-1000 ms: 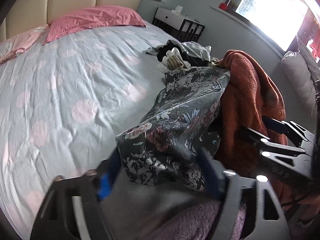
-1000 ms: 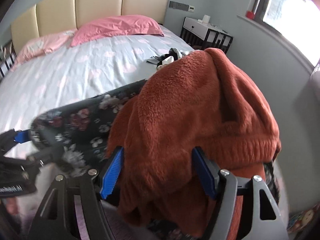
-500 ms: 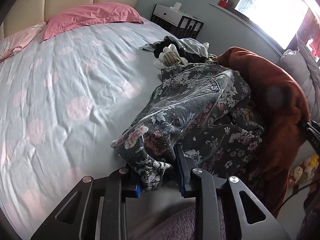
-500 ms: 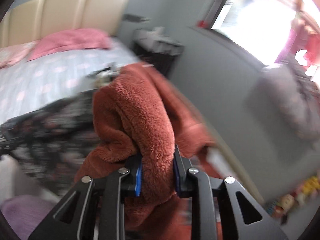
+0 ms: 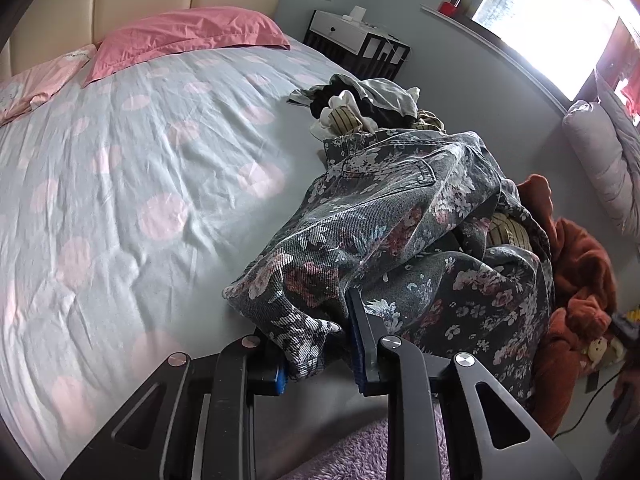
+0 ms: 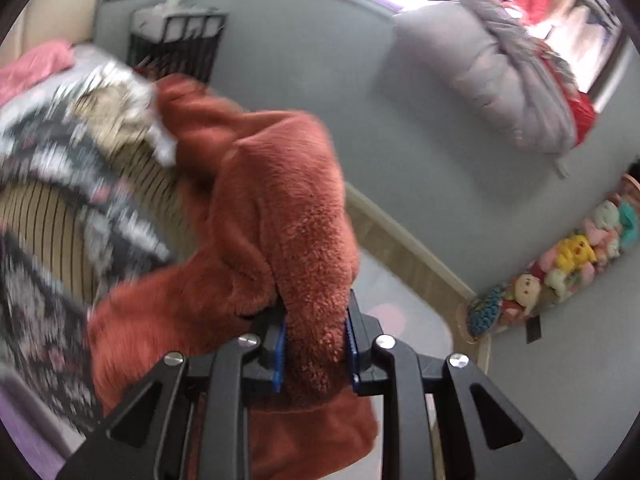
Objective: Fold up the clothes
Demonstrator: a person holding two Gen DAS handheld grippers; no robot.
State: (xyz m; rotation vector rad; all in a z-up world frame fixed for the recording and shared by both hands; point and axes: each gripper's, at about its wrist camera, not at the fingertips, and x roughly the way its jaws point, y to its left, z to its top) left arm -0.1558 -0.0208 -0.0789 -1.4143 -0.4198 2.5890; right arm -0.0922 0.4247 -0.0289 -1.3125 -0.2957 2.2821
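A dark floral denim garment (image 5: 400, 232) lies heaped at the bed's right edge. My left gripper (image 5: 318, 344) is shut on its near hem. A rust-red fleece garment (image 6: 280, 232) hangs off the bed's side; it also shows in the left wrist view (image 5: 576, 264), low beside the bed. My right gripper (image 6: 316, 344) is shut on a thick fold of it. The floral garment (image 6: 48, 280) appears blurred at the left of the right wrist view, over a striped beige item (image 6: 40, 216).
The bed (image 5: 120, 184) has a pale sheet with pink dots and pink pillows (image 5: 184, 36). A pile of other clothes (image 5: 360, 104) lies further back. A nightstand (image 5: 356, 44) stands by the grey wall. Plush toys (image 6: 560, 260) lie on the floor. A purple fleece (image 5: 360, 452) lies below my left gripper.
Both grippers closed, the left on the floral hem, the right on the red fleece. The right gripper has swung right, pulling the fleece off the pile and down the bed's side.
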